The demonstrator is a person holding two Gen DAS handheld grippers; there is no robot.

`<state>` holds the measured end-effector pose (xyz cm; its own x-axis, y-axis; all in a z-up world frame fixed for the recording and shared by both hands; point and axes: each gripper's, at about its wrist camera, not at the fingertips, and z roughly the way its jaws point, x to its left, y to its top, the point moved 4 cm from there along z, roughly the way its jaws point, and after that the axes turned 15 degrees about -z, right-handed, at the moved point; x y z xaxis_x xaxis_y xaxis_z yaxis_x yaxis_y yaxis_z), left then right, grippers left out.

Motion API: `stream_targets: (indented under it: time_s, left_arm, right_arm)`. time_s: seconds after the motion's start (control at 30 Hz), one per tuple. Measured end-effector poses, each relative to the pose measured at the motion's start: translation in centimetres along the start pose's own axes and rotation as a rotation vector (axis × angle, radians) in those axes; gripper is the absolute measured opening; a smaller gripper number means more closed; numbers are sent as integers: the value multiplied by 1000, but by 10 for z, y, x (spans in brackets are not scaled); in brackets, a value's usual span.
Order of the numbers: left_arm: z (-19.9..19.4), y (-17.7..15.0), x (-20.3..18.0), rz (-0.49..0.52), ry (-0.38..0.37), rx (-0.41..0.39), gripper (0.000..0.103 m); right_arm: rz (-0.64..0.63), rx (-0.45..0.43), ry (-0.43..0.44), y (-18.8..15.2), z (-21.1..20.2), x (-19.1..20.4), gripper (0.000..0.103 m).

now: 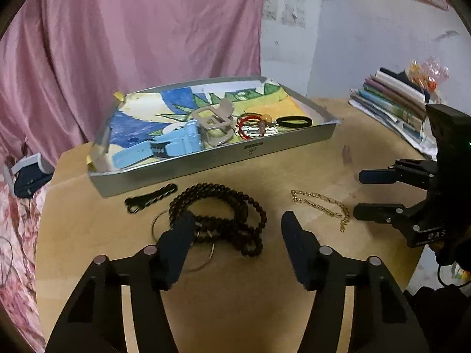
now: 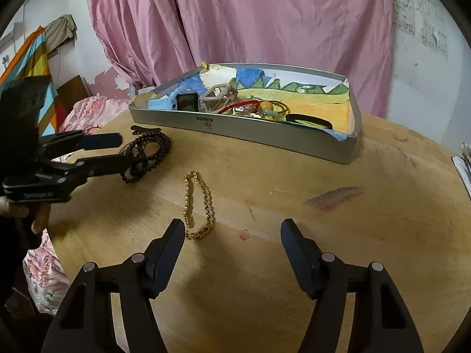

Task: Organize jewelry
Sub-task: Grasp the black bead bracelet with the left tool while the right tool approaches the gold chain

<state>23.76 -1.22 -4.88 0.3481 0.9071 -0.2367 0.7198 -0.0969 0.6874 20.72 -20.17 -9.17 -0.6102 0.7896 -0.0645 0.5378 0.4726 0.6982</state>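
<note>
A dark beaded necklace (image 1: 223,217) lies coiled on the wooden table, just ahead of my open left gripper (image 1: 237,223); its left finger overlaps the coil's edge. A thin metal ring (image 1: 159,223) and a small black bracelet (image 1: 150,197) lie beside it. A gold chain (image 2: 200,206) lies in front of my open right gripper (image 2: 232,229), near its left finger. The grey tray (image 1: 223,158) holds a blue watch (image 1: 164,147), a beige hair clip (image 1: 212,123), red bangles (image 1: 247,129) and a black hair band (image 1: 294,122). The gold chain (image 1: 321,203) and the right gripper (image 1: 356,194) also show in the left wrist view.
A stack of books and papers (image 1: 394,103) sits at the table's right rear. Pink curtain (image 2: 235,17) hangs behind the tray (image 2: 241,131). A floral bedcover (image 1: 17,235) lies past the table's left edge. Bare wood spreads right of the gold chain.
</note>
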Motion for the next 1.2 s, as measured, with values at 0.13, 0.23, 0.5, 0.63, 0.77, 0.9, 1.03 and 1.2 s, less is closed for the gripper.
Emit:
stream_targets:
  time_s: [0.13,0.23,0.5,0.63,0.77,0.9,1.03,1.2]
  left_arm:
    - [10,4,-2,33,-3,29,43]
    - [17,6,-3,23,1,52,43]
    - [27,7,-6,12,3,102,25]
    - [30,6,-4,3,10,116,19]
    - [33,7,1,-44,12,131,18]
    - [35,10,6,-77,23,141,6]
    - [35,11,8,-94,16,143,4]
    - [31,10,7,-110,-13,142,4]
  right_arm:
    - [-24,5,12,4,2,1,60]
    - [-55,17,23,8,8,5,55]
    - [-113,16,60,17,13,17,48]
    - [-145,31,69,21,20,22,46]
    - [-169,36,64,25,27,24,44]
    - [-199,51,65,31,34,28,41]
    - [-236,76,64,35,38,33,32]
    - [-251,90,88,36,39,41,9]
